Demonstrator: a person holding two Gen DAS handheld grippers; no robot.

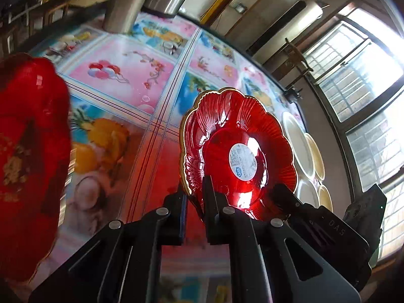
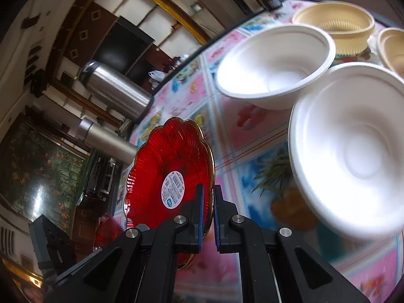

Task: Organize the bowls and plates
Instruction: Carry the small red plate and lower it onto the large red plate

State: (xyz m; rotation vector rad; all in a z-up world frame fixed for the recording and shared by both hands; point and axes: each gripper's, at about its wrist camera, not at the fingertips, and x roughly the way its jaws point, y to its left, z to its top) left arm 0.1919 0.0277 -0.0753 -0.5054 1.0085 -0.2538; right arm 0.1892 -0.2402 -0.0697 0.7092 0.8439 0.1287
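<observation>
Left wrist view, far left of frame: a second red plate (image 1: pixel 30 151), blurred, position on the bench (image 1: pixel 151 88) unclear. Centre: left hand-held gripper (image 1: pixel 194 189) clamped on the rim of a red plate (image 1: pixel 237 151), which is held tilted above the bench. Right: white and beige bowls (image 1: pixel 303 151) lie separately, not nested.

Right wrist view, lower centre: right hand-held gripper (image 2: pixel 208 194) clamped on the rim of a red plate (image 2: pixel 169 174); whether this is the same plate cannot be told. Right: white bowls (image 2: pixel 275 63) and beige bowls (image 2: pixel 333 22) unstacked.

Judgement: sorting is early; plates in transit, bowls outstanding.

Bench carries a glossy patterned cover. Steel flasks (image 2: pixel 116 88) at its far edge; barred window (image 1: pixel 366 88) at right.
</observation>
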